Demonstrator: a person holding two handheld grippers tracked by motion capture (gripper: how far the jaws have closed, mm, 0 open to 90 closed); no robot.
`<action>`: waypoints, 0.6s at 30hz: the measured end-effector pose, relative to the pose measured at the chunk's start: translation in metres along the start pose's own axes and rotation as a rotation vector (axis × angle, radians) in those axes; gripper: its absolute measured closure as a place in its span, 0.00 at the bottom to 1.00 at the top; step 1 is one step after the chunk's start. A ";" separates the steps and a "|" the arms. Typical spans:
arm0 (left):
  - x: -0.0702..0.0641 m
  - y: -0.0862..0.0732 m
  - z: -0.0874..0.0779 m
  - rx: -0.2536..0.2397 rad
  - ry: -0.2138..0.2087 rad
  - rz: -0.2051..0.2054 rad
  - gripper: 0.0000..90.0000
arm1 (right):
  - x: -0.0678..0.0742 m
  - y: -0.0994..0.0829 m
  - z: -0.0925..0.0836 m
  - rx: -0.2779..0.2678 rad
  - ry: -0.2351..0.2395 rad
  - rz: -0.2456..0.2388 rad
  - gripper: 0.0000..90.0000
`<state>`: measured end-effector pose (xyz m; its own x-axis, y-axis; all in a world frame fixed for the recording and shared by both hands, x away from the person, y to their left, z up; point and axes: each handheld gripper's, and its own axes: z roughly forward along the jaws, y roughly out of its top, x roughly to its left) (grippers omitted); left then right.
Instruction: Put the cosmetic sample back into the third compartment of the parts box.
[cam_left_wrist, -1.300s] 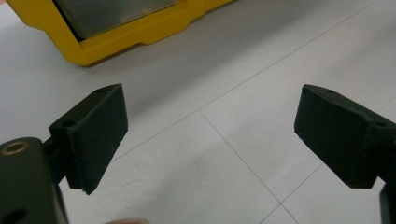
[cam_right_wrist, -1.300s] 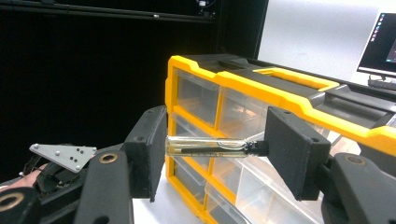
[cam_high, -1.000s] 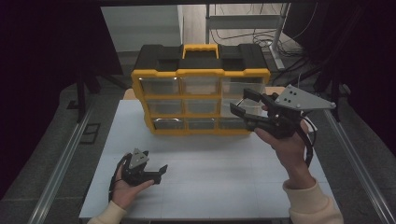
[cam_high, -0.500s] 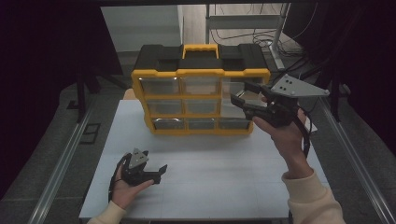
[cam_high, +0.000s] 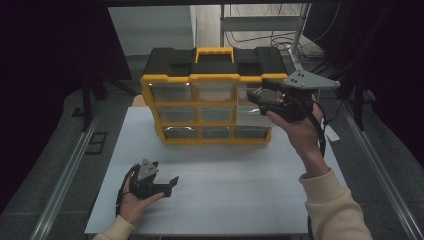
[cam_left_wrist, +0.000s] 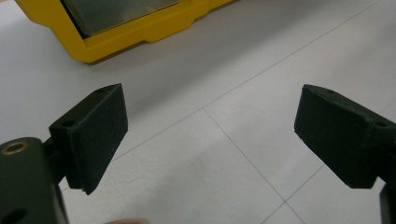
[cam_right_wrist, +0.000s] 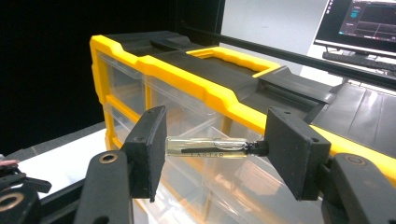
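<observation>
You hold a little glass tube up by the drawer box.

Your left gripper (cam_high: 167, 186) rests spread wide, low over the white tabletop (cam_high: 240, 180). Farther off, your right gripper (cam_right_wrist: 212, 151) pinches the glass tube (cam_right_wrist: 205, 147) by its ends, beside the yellow drawer box (cam_high: 210, 107).

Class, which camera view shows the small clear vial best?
The right gripper view: the vial lies endwise between the right gripper pads, its lettering visible. In the high view it is too small to make out.
</observation>
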<state>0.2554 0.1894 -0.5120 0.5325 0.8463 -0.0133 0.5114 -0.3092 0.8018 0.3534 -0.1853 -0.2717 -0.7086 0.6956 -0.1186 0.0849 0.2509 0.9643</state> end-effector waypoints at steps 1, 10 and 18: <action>0.000 0.000 0.000 0.000 0.000 -0.001 0.11 | 0.000 0.000 0.001 0.001 -0.004 -0.001 0.45; 0.000 0.000 0.000 0.002 -0.001 0.001 0.11 | -0.004 -0.002 0.007 0.027 -0.018 0.000 0.45; 0.000 0.000 0.000 0.003 -0.001 0.002 0.11 | -0.006 -0.004 0.012 0.050 -0.030 -0.007 0.34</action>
<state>0.2554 0.1891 -0.5123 0.5340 0.8454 -0.0123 0.5127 -0.3122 0.7998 0.3661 -0.1825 -0.2775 -0.6884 0.7130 -0.1335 0.1148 0.2887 0.9505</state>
